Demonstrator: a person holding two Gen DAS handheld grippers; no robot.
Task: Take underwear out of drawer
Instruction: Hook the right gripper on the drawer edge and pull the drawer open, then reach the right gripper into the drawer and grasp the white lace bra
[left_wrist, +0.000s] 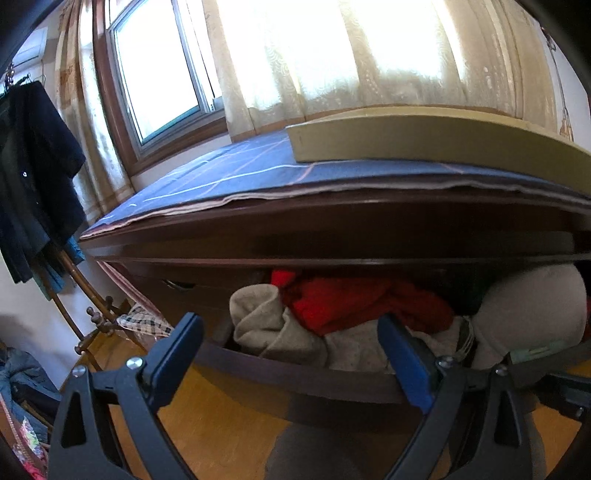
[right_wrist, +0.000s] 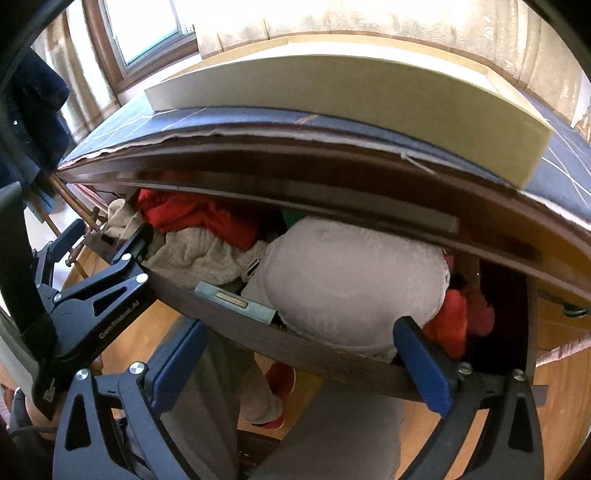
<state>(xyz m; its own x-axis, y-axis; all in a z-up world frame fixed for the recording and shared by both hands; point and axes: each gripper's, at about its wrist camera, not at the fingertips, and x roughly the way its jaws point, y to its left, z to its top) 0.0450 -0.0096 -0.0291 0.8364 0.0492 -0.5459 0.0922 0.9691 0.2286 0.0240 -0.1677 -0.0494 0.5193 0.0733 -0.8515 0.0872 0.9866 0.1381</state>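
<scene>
Grippers (left_wrist: 295, 354) (right_wrist: 299, 362) gape empty before stuffed drawer (right_wrist: 332, 365).

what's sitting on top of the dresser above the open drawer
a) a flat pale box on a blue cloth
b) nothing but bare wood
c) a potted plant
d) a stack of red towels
a: a flat pale box rests on a blue cloth covering the dresser top, above the open drawer full of clothes.

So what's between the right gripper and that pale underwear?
In the right wrist view, only the drawer's front edge lies between the open right gripper and the pale underwear.
</scene>
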